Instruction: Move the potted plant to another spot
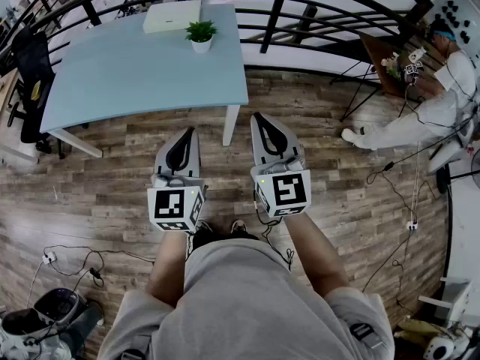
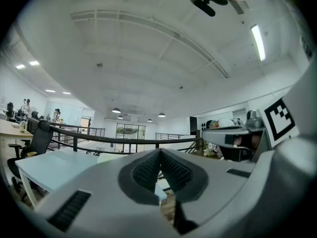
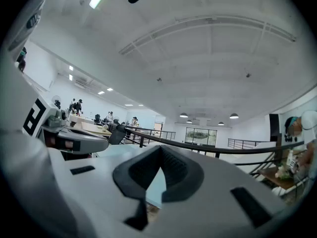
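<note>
The potted plant (image 1: 201, 34), small and green in a white pot, stands near the far edge of the light blue table (image 1: 135, 73). My left gripper (image 1: 189, 132) and right gripper (image 1: 257, 116) are side by side over the wooden floor, pointing level toward the table and well short of it. Both are shut with nothing between the jaws. In the left gripper view the left gripper (image 2: 159, 153) has its dark pads pressed together, with the table top (image 2: 54, 165) showing beyond. The right gripper (image 3: 161, 150) looks the same in its own view. The plant shows in neither gripper view.
A flat white box (image 1: 172, 16) lies on the table behind the plant. A black railing (image 1: 300, 21) runs behind the table. A black office chair (image 1: 30, 62) stands at the left. A person (image 1: 427, 103) sits at the right, and cables (image 1: 82, 261) trail over the floor.
</note>
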A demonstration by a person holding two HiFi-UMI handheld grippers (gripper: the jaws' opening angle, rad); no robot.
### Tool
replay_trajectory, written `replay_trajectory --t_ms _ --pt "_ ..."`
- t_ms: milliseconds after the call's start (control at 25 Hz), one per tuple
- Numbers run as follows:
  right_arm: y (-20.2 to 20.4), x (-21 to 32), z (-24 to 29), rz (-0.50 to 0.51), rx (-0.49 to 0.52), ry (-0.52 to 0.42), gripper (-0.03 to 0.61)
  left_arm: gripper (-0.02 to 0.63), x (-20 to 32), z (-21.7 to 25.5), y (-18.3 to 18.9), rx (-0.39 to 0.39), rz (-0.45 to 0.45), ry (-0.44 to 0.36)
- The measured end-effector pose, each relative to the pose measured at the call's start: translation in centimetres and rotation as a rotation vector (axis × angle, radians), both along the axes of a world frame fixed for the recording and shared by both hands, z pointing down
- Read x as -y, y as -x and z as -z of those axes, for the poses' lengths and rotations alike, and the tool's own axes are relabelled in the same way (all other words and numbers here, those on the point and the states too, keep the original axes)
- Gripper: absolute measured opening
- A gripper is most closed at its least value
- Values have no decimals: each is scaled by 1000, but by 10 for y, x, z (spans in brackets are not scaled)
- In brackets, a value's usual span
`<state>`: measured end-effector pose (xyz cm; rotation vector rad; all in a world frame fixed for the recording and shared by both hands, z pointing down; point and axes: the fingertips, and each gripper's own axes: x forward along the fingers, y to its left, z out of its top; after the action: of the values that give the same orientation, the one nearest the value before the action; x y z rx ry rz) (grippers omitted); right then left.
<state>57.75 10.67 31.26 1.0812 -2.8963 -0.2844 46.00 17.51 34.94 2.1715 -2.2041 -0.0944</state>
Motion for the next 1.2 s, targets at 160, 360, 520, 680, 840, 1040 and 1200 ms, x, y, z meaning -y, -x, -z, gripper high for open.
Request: replay_trajectory --t_ms 160,360,520,680,840,1040,1200 --pt "17 -15 -15 65 -11 15 3 12 -8 -15 8 3 -8 24" --pt "22 -42 -57 92 -112 65 17 12 -32 -49 20 -39 -13 92" --pt "30 -52 -79 79 -134 116 52 12 -47 -68 34 -64 -26 126" --pt "43 -56 -97 69 -167 158 101 12 -57 -82 51 -78 -45 152" --pt "49 -61 -117 64 -184 201 124 12 -70 -101 64 -88 -49 196" --pt "66 -29 -132 59 -204 231 132 12 -48 -116 85 -113 -31 237" --pt "85 13 -141 72 -187 246 145 12 -10 -120 105 -99 -14 258"
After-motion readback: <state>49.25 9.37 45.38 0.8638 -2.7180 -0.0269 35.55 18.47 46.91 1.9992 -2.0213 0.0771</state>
